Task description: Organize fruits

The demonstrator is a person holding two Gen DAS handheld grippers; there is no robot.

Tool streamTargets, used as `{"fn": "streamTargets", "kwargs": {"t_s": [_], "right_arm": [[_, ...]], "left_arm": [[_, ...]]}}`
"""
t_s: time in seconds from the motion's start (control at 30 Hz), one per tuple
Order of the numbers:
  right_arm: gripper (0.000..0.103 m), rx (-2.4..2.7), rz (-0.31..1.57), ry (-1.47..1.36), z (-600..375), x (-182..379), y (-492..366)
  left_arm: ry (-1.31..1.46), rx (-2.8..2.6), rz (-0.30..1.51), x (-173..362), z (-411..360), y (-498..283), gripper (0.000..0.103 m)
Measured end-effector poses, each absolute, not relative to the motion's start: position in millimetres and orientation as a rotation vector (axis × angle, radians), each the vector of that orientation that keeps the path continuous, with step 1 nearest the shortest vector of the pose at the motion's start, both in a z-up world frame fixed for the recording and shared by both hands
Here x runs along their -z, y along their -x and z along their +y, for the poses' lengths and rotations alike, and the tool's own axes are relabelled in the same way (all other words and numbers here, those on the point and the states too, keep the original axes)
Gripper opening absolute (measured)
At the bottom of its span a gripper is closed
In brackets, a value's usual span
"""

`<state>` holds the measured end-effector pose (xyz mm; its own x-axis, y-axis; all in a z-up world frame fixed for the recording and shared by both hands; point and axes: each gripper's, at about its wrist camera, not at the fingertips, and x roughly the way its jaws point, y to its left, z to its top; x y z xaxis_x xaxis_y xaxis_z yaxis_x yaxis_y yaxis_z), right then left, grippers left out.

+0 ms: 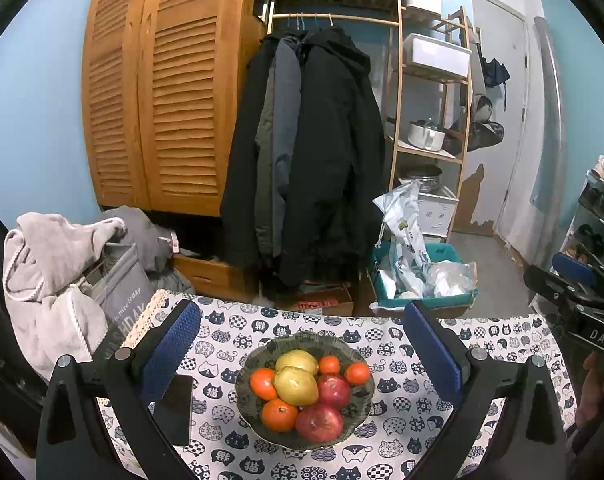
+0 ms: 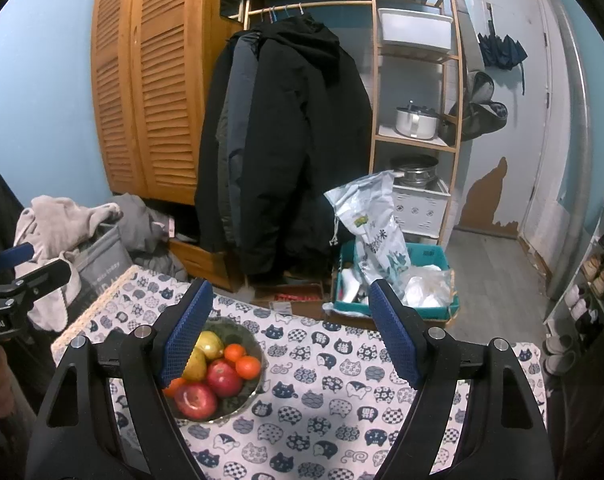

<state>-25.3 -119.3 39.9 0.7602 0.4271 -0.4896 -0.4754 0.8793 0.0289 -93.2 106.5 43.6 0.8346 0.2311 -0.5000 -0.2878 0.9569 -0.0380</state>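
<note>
On the desk (image 1: 501, 344), fruit bowl between spread tongs
Left tongs (image 1: 302, 350) and right tongs (image 2: 290, 328) gape apart, empty; the bowl (image 1: 258, 412) of apples, oranges and pears sits at 6 o'clock in the left view.

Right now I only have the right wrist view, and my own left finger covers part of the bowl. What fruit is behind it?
Observer: The left wrist view shows the whole bowl: two yellow pears, two red apples and four oranges.
Operator: Anything beside the bowl I can't see?
Observer: Yes, a dark phone lies flat on the tablecloth, on the bowl's left side.
Operator: Is the left gripper carrying anything?
Observer: No. The left gripper is open and empty, with the bowl framed between its fingers.
</note>
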Motion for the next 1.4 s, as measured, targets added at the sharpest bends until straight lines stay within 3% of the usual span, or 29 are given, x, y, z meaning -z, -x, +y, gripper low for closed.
{"fn": "streamTargets", "kwargs": {"t_s": [1.4], "right_arm": [[0.079, -0.493, 0.508, 0.102, -118.9, -40.1, 25.9]], "left_arm": [[0.093, -0.317, 0.522, -46.2, 105.2, 90.8, 0.102]]}}
